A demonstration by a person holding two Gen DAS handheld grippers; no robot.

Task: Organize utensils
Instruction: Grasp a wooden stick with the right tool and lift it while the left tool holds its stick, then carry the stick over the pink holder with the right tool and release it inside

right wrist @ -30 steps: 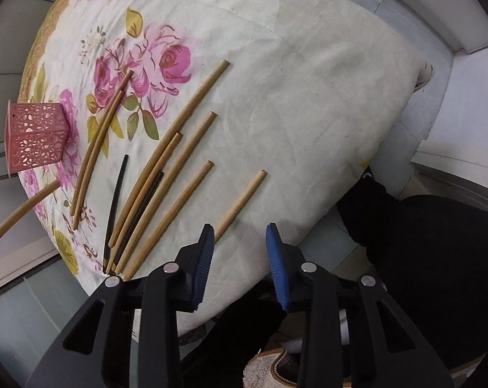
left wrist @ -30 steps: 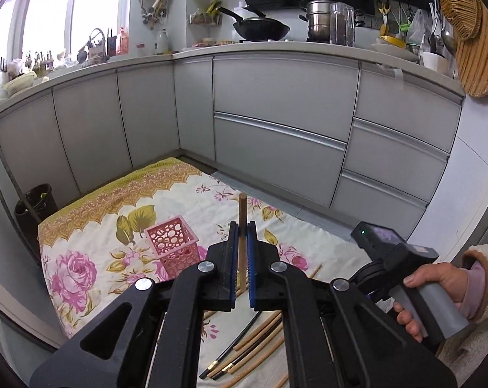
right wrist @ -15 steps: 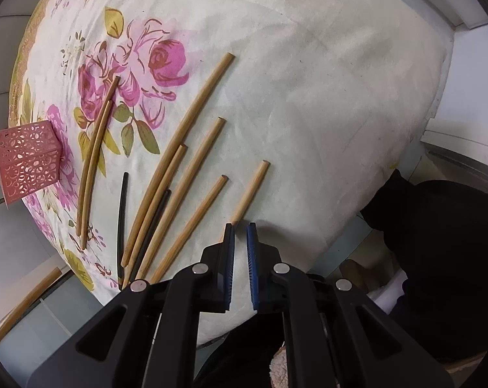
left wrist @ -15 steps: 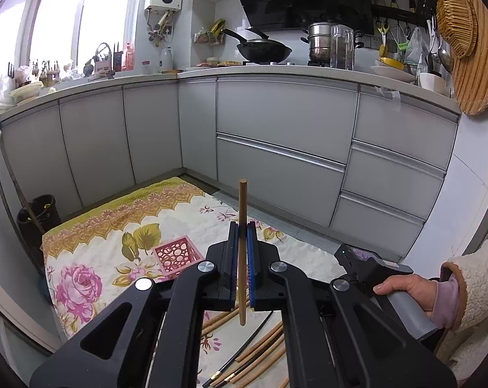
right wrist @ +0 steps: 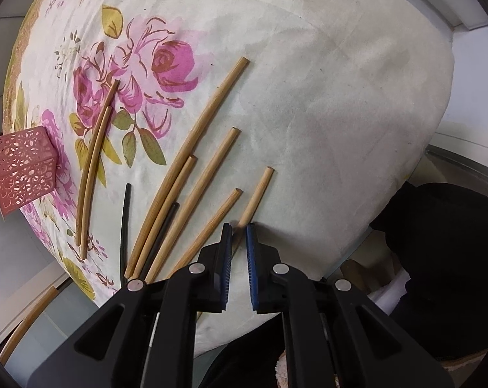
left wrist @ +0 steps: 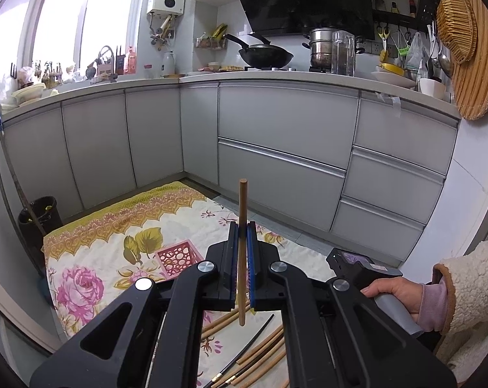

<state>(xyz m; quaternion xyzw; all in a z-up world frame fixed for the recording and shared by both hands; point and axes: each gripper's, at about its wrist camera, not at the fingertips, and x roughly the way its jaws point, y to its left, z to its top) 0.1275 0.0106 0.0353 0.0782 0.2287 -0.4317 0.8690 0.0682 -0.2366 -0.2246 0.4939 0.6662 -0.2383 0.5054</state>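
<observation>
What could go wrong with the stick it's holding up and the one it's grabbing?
The left gripper pinches one upright wooden chopstick mid-length, so it could swivel or slip before reaching the pink basket. The right gripper straddles just the near end of the rightmost chopstick, close beside its neighbour; it might tip out or nudge that one.

**Background items, kitchen**

A floral cloth [left wrist: 92, 258] covers the work surface. Grey cabinets [left wrist: 286, 148] run along the walls. On the counter stand a black wok [left wrist: 266, 57], a steel pot [left wrist: 323, 48] and a clear jug [left wrist: 342, 53]. A woven basket [left wrist: 457, 29] hangs at right; a black bin [left wrist: 40, 216] stands at left
</observation>
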